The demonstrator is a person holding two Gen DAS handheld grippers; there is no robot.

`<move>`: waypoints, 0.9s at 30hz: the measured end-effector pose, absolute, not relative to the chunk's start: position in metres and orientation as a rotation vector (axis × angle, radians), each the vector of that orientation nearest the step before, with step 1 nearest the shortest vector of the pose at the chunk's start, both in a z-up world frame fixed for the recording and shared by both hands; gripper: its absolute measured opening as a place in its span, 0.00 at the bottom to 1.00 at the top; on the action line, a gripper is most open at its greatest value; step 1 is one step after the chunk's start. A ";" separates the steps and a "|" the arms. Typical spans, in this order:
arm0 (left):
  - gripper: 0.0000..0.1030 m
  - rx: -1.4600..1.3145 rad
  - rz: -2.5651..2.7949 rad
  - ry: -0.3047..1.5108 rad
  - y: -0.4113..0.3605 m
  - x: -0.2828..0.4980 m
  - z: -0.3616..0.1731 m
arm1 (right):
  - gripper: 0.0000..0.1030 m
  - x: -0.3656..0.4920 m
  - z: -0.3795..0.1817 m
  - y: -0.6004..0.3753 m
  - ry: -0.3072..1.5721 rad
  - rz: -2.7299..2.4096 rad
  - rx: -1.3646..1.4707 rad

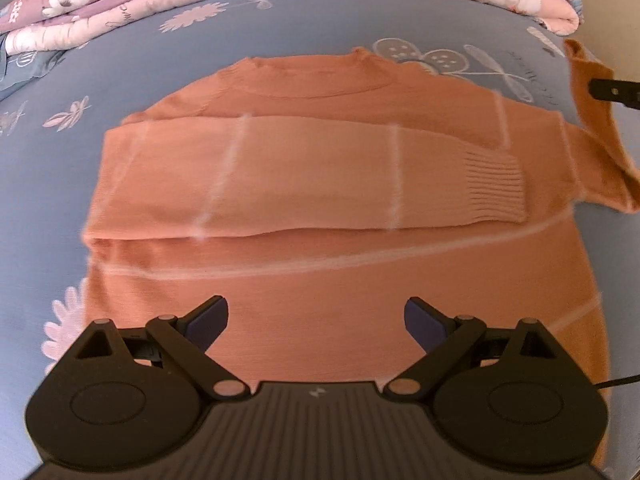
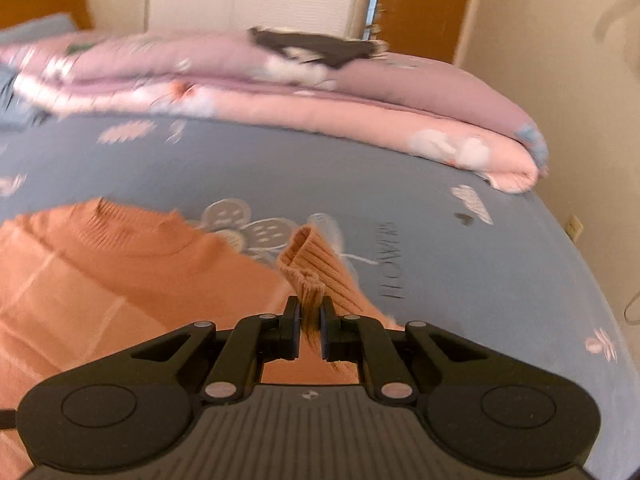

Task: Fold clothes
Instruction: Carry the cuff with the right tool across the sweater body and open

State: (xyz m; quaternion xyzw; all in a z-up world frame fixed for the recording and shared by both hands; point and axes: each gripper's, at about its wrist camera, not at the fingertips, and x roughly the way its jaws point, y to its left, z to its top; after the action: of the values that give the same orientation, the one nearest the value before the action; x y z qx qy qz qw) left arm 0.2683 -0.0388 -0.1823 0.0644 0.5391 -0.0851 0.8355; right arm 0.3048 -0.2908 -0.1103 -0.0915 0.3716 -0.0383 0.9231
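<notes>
An orange knit sweater (image 1: pixel 320 248) with thin white lines lies flat on the blue bed sheet (image 1: pixel 280 28), collar at the far side. One sleeve (image 1: pixel 304 176) is folded across its chest, ribbed cuff pointing right. My left gripper (image 1: pixel 316 320) hovers open above the sweater's lower body, nothing between its fingers. At the far right the other sleeve (image 1: pixel 596 136) rises off the sheet. My right gripper (image 2: pixel 310 320) is shut on the ribbed cuff (image 2: pixel 316 268) of that sleeve, beside the sweater's collar (image 2: pixel 132 232).
A folded pink and purple floral quilt (image 2: pixel 360 112) lies along the far side of the bed, with a dark garment (image 2: pixel 316 46) on top. The bed's right edge (image 2: pixel 592 280) drops toward a cream wall. A wardrobe and wooden door stand behind.
</notes>
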 end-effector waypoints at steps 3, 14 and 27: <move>0.92 0.131 -0.181 1.150 -0.015 0.272 -0.184 | 0.11 0.310 -0.113 -0.256 0.754 -0.076 -0.256; 0.92 0.088 -0.193 1.139 0.066 0.286 -0.184 | 0.11 0.327 -0.118 -0.126 0.720 -0.017 -0.324; 0.92 0.019 -0.053 1.129 0.150 0.278 -0.181 | 0.11 0.330 -0.125 -0.001 0.723 0.219 -0.303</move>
State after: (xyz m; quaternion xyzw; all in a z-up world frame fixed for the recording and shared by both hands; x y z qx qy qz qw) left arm 0.2779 0.1495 -0.1811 0.0092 0.5348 -0.0251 0.8446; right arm 0.3304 -0.0010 -0.1251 -0.1473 0.3517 0.1065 0.9183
